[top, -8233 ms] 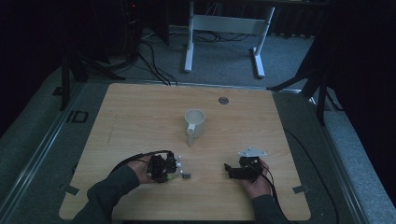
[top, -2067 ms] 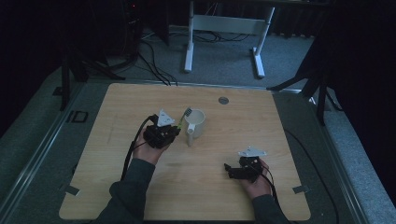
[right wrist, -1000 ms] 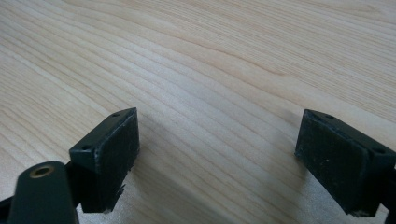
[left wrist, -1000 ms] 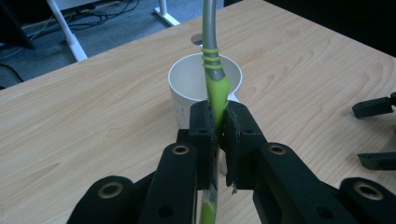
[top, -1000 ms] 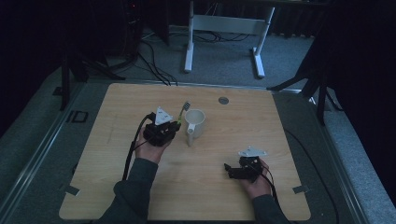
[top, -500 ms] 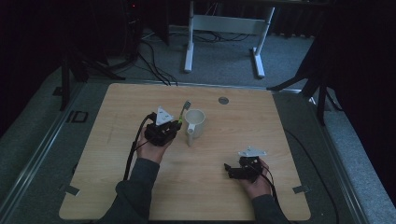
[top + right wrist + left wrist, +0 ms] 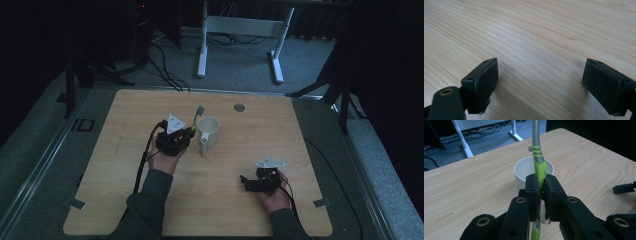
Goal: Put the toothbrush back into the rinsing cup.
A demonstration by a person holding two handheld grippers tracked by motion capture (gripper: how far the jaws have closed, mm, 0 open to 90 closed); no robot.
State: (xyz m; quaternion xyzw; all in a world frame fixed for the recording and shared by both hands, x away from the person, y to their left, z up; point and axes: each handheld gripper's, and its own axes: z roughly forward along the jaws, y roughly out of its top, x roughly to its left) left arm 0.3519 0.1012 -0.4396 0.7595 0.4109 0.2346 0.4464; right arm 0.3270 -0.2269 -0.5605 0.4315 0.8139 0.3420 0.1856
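The left gripper (image 7: 186,134) is clamped on a toothbrush (image 7: 539,171). In the left gripper view, both black pads press against the lime-green grip section of the handle, with no gap on either side. Above the green section the handle turns grey and runs out of the top of that view. In the high view the toothbrush (image 7: 197,118) stands tilted, with the bristle head uppermost and pointing toward the far edge of the table (image 7: 310,135).

A white mug (image 7: 208,133) stands upright on the wooden table, just beside the left gripper on its right. Its handle points toward the person. In the left gripper view the mug (image 7: 524,171) sits directly behind the clamped handle. The lower end of the toothbrush appears to be outside the mug, though the jaws hide the exact clearance.

The right gripper (image 7: 247,182) rests low over the table near the person's edge, well apart from the mug. In the right gripper view its two pads stand wide apart with bare wood grain between them.

A small round grey disc (image 7: 239,107) lies on the table beyond the mug.
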